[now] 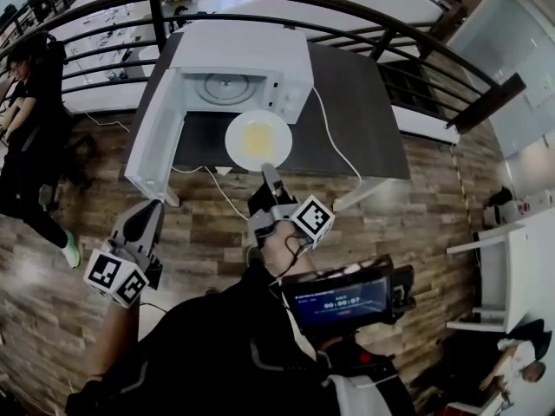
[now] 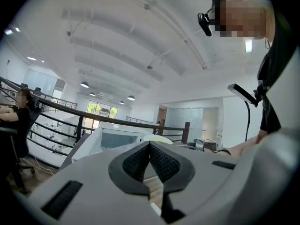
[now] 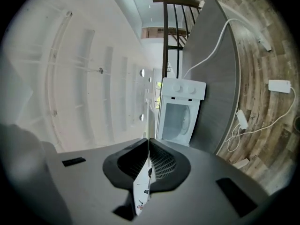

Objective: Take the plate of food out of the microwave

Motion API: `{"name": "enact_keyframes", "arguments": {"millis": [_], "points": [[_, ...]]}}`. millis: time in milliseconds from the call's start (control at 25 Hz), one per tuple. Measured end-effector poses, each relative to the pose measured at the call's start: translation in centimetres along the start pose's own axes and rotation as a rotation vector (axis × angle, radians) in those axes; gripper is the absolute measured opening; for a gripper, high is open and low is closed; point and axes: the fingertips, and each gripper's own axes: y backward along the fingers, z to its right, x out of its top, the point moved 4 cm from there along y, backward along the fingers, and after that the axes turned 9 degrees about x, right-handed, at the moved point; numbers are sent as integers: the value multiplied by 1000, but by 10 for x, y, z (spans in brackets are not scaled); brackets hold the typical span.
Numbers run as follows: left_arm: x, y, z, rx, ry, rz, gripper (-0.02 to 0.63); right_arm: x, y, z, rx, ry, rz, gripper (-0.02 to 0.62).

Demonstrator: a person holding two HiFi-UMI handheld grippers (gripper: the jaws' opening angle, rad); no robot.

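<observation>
Plate (image 1: 238,129) with the food (image 1: 258,139) was already out of the microwave (image 1: 238,72). It sat mid-frame in the head view, over the table (image 1: 364,120), just in front of the open door (image 1: 156,141). Your right gripper (image 1: 270,172) was clamped on its near rim, jaws almost together. Your left gripper (image 1: 149,208), lower left, was closed on nothing. My read: only setting the plate down remained.
</observation>
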Motion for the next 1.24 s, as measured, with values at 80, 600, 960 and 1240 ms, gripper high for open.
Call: {"name": "enact_keyframes", "arguments": {"millis": [80, 600, 960, 1240], "points": [[-1, 2, 4, -5, -5, 0, 3, 3, 7, -6, 9, -1, 7, 9], [0, -47, 50, 7, -8, 11, 3, 60, 22, -16, 44, -12, -17, 9], [-15, -54, 64, 15, 2, 13, 3, 67, 29, -10, 54, -16, -37, 9], [-20, -51, 64, 29, 8, 2, 3, 65, 29, -11, 64, -6, -52, 9]]}}
